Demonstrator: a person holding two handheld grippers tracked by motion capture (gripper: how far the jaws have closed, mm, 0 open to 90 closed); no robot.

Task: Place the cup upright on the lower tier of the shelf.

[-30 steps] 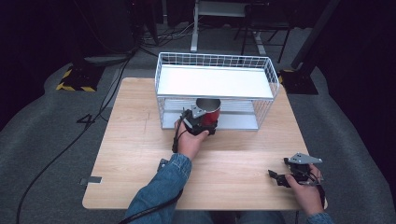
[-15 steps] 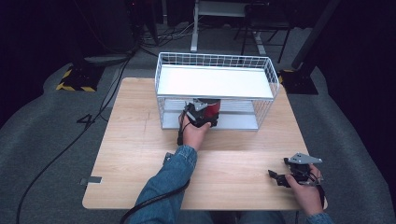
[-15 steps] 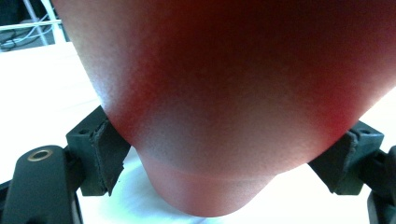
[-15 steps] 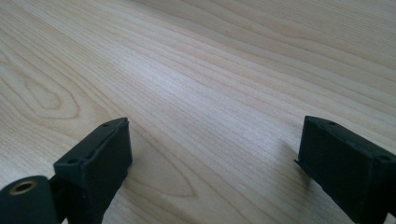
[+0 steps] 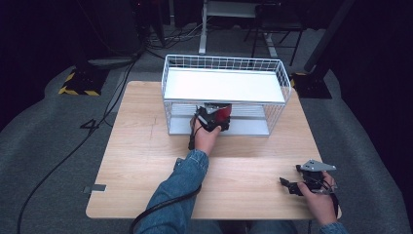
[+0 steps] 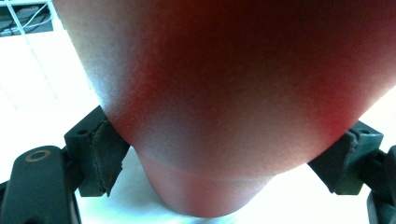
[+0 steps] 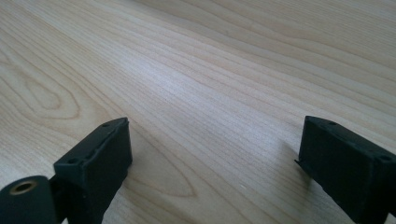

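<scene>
A red rounded cup [image 5: 223,113] is clamped between the jaws of my left gripper [image 5: 211,118], under the top shelf of the white wire rack [image 5: 224,61], at its lower level. In the left gripper view the red cup [image 6: 224,88] is very close, with a black pad [image 6: 105,154] pressed on each side and the white shelf beneath it. My right gripper [image 5: 289,185] rests near the front right corner of the wooden table [image 5: 141,146], open. Only bare wood lies between its fingers [image 7: 100,154].
The rack stands at the back middle of the table, with its open front toward me. A black cable [image 5: 165,204] trails from the left sleeve. Dark floor, cables and stands surround the table.
My left gripper has carried the red cup forward, from in front of the rack to under its top shelf. The right gripper has stayed in place.
</scene>
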